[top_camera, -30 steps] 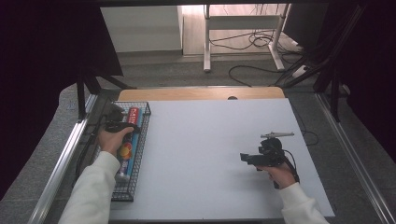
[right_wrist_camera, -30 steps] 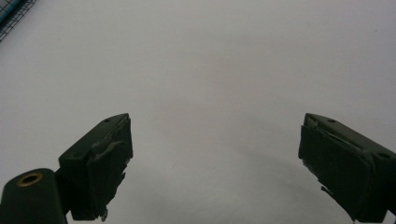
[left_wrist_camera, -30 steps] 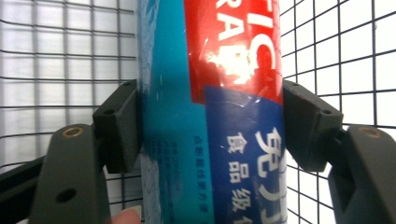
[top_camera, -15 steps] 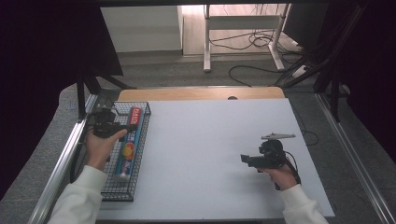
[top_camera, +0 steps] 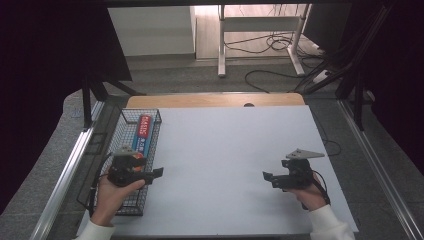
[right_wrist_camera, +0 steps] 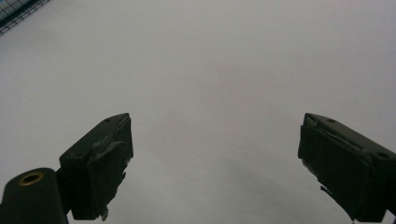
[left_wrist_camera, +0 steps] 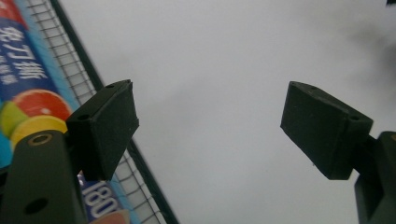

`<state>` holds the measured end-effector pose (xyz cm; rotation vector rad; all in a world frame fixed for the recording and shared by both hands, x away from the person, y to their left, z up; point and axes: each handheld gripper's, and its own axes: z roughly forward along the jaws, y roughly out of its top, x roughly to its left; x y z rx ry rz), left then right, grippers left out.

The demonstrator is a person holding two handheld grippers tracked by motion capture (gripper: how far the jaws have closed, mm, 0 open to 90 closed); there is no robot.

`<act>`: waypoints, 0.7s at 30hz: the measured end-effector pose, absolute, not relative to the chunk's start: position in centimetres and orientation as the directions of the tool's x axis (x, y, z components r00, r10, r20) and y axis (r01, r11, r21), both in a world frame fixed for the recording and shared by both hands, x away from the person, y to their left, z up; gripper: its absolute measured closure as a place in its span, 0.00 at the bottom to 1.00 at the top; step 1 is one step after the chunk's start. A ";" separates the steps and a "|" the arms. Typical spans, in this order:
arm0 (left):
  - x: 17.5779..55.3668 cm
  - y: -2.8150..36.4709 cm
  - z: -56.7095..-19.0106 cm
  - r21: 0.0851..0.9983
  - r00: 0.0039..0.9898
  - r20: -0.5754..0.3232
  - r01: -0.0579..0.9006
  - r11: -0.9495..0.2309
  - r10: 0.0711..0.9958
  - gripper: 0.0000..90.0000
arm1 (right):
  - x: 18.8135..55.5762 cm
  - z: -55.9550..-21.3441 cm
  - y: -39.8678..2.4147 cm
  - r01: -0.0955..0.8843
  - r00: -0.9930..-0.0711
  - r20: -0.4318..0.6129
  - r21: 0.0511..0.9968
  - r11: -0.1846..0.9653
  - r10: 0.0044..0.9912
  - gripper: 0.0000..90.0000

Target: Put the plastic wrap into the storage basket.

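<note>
One long box (top_camera: 144, 132) lies inside the wire basket (top_camera: 116, 145) on the table (top_camera: 225, 150).

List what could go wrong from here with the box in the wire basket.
1. The left gripper, jaws just opened and empty, hangs over the wire basket's near rim; a careless move could snag the mesh and drag it.
2. The long box lies flat against the basket's wall, so a re-grasp might pinch wire too.

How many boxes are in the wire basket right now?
1: a long blue and red box lies lengthwise in the wire basket at the table's left edge. The left hand and its tongs cover the basket's near end, so more may be hidden.
</note>
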<state>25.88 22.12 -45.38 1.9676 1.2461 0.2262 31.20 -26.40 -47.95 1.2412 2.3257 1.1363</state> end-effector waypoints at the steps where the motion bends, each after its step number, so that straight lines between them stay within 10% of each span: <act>1: 25.8 21.8 -45.5 0.694 0.512 -0.246 0.686 -0.219 0.823 0.21 | 30.9 -48.0 -26.7 0.575 -0.598 0.111 0.750 0.328 0.794 0.12; 21: 26.2 17.8 -47.3 0.695 0.548 -0.207 0.665 -0.272 0.811 0.21 | 29.5 -48.3 -27.6 0.486 -0.670 0.042 0.780 0.394 0.741 0.14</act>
